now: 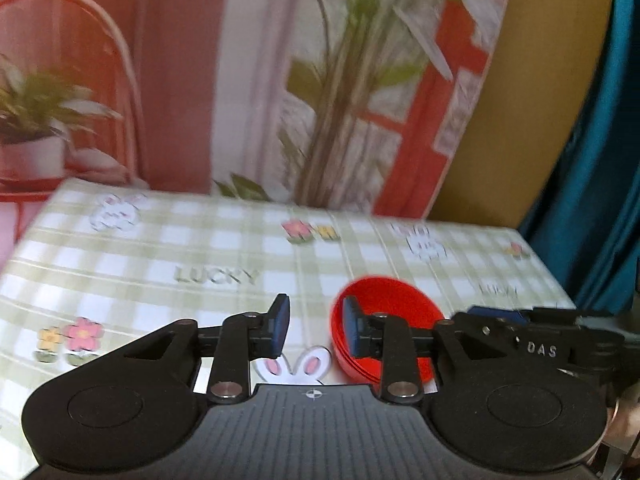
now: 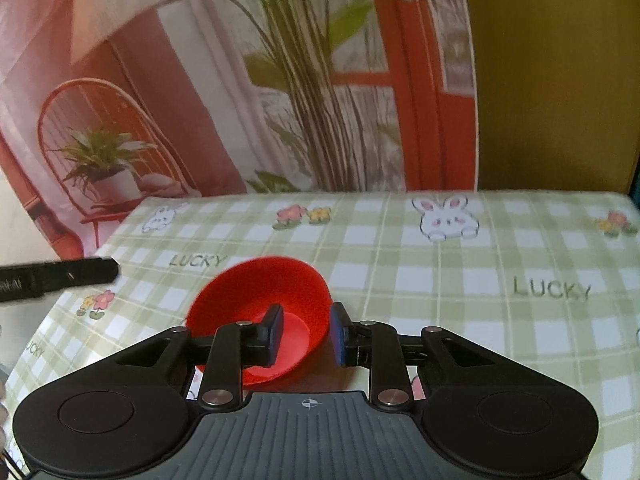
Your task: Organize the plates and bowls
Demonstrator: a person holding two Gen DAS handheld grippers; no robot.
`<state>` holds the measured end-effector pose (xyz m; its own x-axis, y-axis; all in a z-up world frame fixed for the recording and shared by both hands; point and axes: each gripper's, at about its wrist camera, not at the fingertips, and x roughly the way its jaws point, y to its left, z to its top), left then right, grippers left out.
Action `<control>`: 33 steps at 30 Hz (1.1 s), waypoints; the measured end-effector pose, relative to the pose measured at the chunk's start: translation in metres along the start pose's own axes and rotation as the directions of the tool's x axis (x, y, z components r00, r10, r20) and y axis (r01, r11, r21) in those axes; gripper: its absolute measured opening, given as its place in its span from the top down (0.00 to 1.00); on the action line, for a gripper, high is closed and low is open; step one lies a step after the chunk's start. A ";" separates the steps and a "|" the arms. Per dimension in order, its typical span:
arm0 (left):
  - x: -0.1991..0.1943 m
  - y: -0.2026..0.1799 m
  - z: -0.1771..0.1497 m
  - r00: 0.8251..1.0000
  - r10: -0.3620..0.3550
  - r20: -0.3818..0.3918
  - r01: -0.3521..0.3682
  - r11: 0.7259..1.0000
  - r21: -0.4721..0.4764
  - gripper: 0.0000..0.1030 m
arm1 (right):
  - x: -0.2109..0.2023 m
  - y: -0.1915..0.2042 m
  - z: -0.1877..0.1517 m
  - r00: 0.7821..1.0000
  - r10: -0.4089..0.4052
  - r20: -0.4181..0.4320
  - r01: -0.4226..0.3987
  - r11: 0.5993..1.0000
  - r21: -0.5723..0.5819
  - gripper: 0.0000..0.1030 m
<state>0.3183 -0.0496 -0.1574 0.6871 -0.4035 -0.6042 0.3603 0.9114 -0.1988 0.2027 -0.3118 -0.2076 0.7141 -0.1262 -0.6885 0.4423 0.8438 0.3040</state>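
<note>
A red bowl (image 2: pixel 264 300) sits tilted on the checked tablecloth (image 2: pixel 440 280). My right gripper (image 2: pixel 306 334) straddles its right rim: one finger is inside the bowl, the other outside, with the wall between them. I cannot tell whether the pads press on the rim. In the left wrist view the red bowl (image 1: pixel 392 304) looks like a nested stack, just right of my left gripper (image 1: pixel 316 326). The left gripper is open and empty; its right finger (image 1: pixel 352 326) overlaps the bowl's left edge. The right gripper's body (image 1: pixel 540 340) shows at the right.
The table (image 1: pixel 160 256) carries a green-and-white cloth with rabbits, flowers and "LUCKY" print. A printed backdrop with plants and a red chair (image 2: pixel 240 100) hangs behind it. A yellow wall (image 2: pixel 552 80) and a teal curtain (image 1: pixel 616 120) are at the right. The left gripper's edge (image 2: pixel 60 276) shows.
</note>
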 end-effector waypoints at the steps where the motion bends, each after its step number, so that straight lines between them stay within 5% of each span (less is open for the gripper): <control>1: 0.008 -0.002 -0.001 1.000 -0.010 -0.018 0.010 1.000 0.005 0.70 | 0.003 -0.002 -0.001 1.000 -0.001 0.000 0.001 1.000 0.010 0.76; 17: 0.075 0.002 -0.014 0.979 -0.084 -0.187 0.071 0.995 -0.071 0.71 | 0.031 -0.020 -0.012 0.998 0.034 -0.044 -0.025 0.981 0.191 0.79; 25: 0.082 0.000 -0.019 0.976 -0.091 -0.196 0.074 0.993 -0.092 0.82 | 0.033 -0.019 -0.013 0.997 0.046 -0.056 -0.032 0.975 0.222 0.83; 33: 0.079 -0.003 -0.018 0.978 -0.083 -0.191 0.066 0.994 -0.092 0.83 | 0.031 -0.020 -0.015 0.997 0.049 -0.053 -0.033 0.963 0.269 0.86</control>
<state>0.3600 -0.0828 -0.2188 0.5217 -0.4548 -0.7218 0.3455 0.8862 -0.3087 0.2079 -0.3250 -0.2448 0.7052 -0.0575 -0.7066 0.5484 0.6759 0.4924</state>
